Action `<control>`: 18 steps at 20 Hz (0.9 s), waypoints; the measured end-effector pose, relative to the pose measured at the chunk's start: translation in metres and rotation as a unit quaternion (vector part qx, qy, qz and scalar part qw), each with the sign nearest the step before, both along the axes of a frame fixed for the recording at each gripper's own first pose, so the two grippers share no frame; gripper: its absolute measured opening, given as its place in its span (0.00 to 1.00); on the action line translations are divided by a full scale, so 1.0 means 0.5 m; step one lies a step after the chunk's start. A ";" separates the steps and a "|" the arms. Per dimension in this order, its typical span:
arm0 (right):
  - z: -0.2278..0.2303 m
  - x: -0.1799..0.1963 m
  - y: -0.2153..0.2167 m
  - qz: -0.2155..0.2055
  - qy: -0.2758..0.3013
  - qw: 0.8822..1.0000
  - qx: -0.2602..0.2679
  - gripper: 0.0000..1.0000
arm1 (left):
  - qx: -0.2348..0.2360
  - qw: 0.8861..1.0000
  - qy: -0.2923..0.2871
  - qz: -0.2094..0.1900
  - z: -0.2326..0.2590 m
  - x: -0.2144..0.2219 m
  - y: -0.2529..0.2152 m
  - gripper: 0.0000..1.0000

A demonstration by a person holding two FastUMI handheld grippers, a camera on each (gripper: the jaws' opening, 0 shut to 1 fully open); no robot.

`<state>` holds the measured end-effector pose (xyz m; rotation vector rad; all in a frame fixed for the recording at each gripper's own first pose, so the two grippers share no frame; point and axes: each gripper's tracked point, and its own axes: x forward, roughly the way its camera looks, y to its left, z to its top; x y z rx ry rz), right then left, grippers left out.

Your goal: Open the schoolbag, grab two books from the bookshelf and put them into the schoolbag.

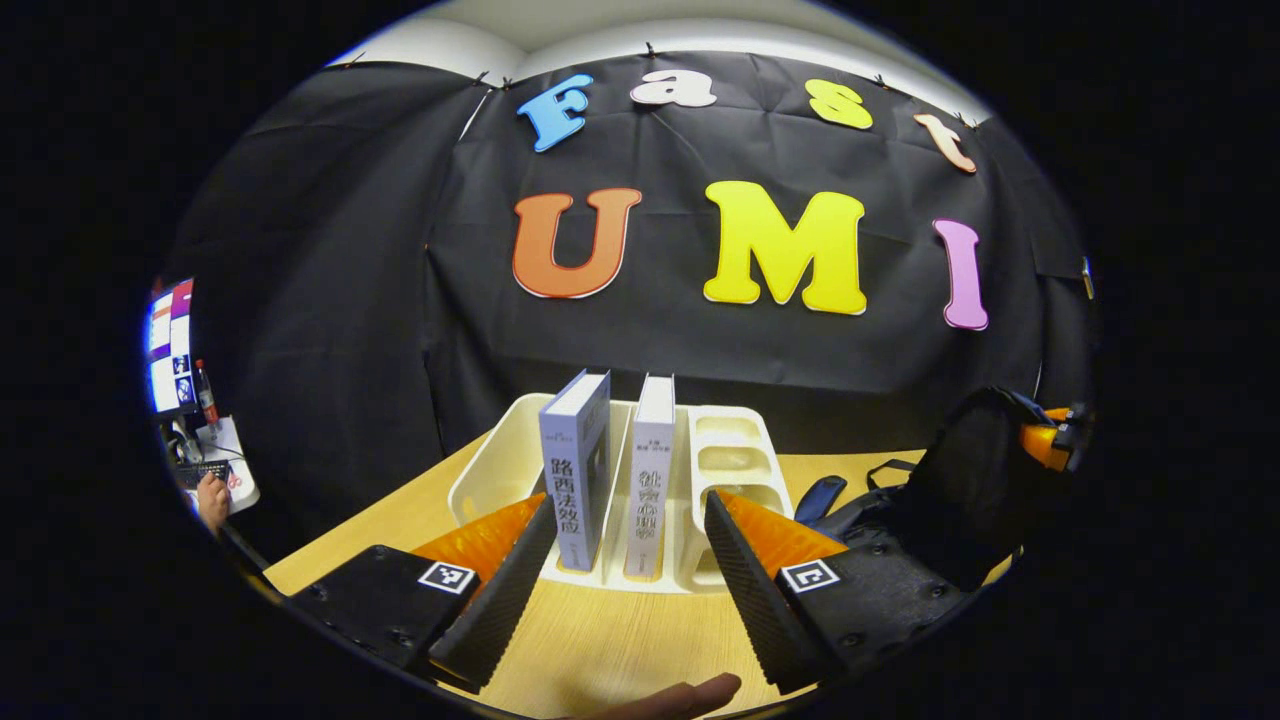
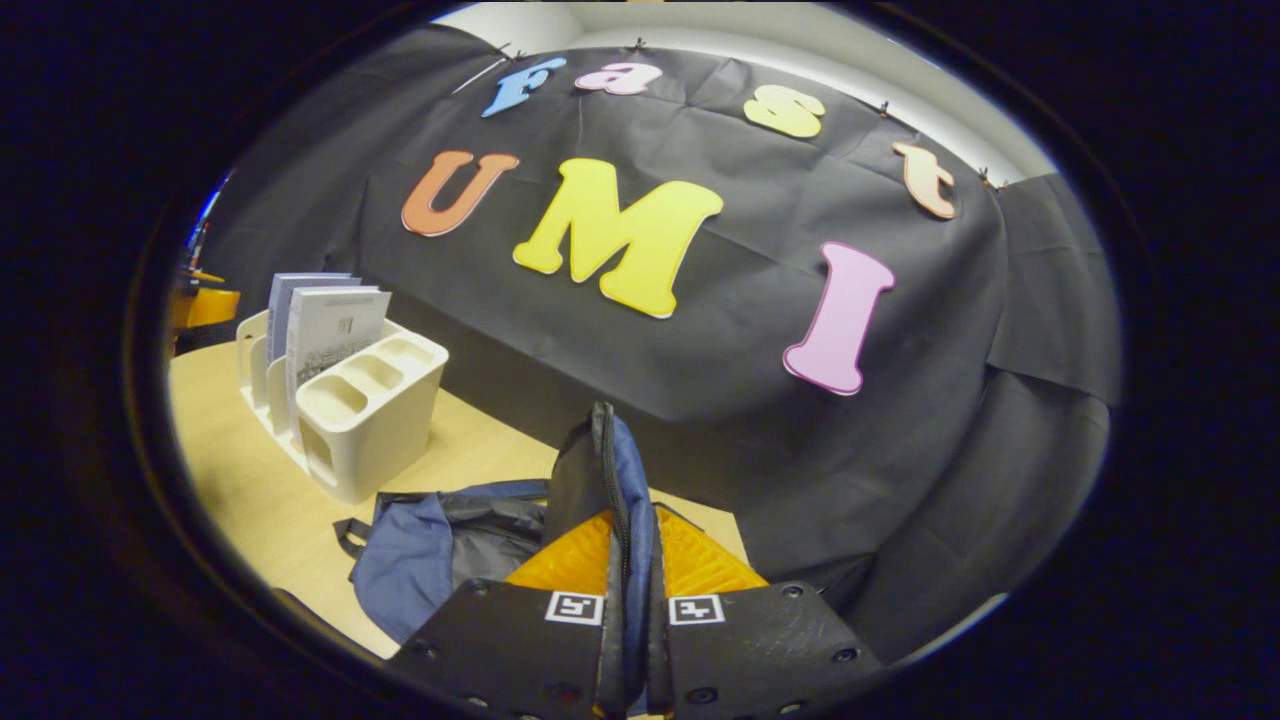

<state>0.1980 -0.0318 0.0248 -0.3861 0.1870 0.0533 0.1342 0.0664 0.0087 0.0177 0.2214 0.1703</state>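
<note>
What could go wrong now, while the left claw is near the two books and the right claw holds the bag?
1. The open left claw spans both upright books, so it may grab two or tip one.
2. The right claw pinches only a thin schoolbag flap; it could slip and let the bag close.

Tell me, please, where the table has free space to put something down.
Bare table lies in front of the bookshelf, between the left gripper fingers. Another bare strip lies between bookshelf and schoolbag. It is crowded around the schoolbag, clamped by the right gripper.
</note>
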 end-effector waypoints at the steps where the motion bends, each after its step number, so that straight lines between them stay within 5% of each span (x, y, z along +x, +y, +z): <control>1: 0.003 0.006 -0.011 0.001 0.001 1.000 0.006 0.10 | 0.005 1.000 0.001 0.000 0.014 0.021 -0.003 0.95; 6: 0.018 0.025 -0.057 0.009 0.011 0.999 0.029 0.09 | 0.004 0.999 0.025 -0.019 0.061 0.129 -0.023 0.95; 18: 0.012 0.044 -0.134 0.022 0.030 0.998 0.051 0.09 | 0.145 0.980 0.127 -0.040 0.052 0.328 -0.021 0.90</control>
